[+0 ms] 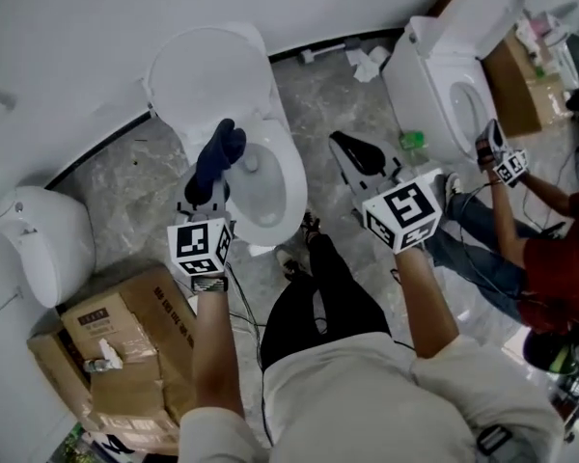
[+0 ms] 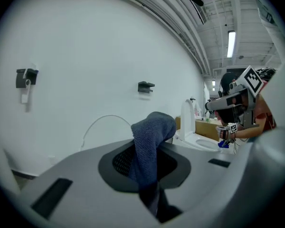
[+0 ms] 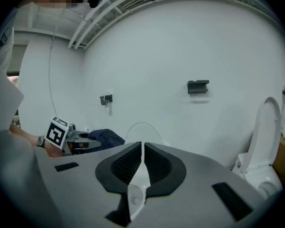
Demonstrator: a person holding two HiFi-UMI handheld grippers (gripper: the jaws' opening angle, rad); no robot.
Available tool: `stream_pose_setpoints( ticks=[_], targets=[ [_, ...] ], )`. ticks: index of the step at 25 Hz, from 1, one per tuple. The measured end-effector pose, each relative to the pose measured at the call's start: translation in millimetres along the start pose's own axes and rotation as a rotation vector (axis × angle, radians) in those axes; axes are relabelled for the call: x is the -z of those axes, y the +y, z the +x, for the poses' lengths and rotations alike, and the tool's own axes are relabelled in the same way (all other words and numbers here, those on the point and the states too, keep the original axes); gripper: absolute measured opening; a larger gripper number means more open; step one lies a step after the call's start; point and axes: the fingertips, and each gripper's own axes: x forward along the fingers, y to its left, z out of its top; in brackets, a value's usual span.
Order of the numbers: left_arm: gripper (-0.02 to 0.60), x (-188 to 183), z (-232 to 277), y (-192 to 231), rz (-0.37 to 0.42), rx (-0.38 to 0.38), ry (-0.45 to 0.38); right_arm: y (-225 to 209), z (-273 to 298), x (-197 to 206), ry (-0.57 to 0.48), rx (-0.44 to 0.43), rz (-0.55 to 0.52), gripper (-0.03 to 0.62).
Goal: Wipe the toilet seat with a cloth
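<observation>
A dark blue cloth (image 1: 222, 150) bunches up out of my left gripper (image 1: 215, 174), which is shut on it above the white toilet (image 1: 288, 177). The toilet's lid (image 1: 207, 75) stands raised against the wall. In the left gripper view the cloth (image 2: 149, 144) fills the gap between the jaws and hides the fingertips. My right gripper (image 1: 342, 143) hovers to the right of the bowl, shut, with nothing in it. In the right gripper view its pads (image 3: 133, 163) meet at a thin line, and the cloth (image 3: 107, 137) shows at the left.
A second toilet (image 1: 454, 85) stands at the right, where another person (image 1: 550, 258) holds grippers over it. A third white fixture (image 1: 39, 244) and cardboard boxes (image 1: 125, 345) sit at the left. Crumpled paper (image 1: 367, 63) lies by the wall.
</observation>
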Motion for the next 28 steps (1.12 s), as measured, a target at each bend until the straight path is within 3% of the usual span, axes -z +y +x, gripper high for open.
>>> stream_pose_setpoints(
  ticks=[6, 12, 20, 28],
  targets=[
    [0.041, -65.2, -39.8, 1.2, 0.001, -0.061, -0.05, 24.4, -21.7, -68.2, -0.06, -0.027, -0.084, 0.04],
    [0.041, -125.0, -74.5, -11.8, 0.043, -0.051, -0.096, 44.7, -43.5, -122.2, -0.113, -0.055, -0.132, 0.04],
    [0.041, -173.0, -110.5, -31.4, 0.04, -0.048, -0.141, 74.2, -63.8, -157.7, -0.136, -0.124, -0.171, 0.04],
    [0.041, -211.5, -129.6, -38.7, 0.108, -0.065, -0.169, 87.1, -70.2, -202.7, -0.199, -0.137, -0.19, 0.04]
  ],
)
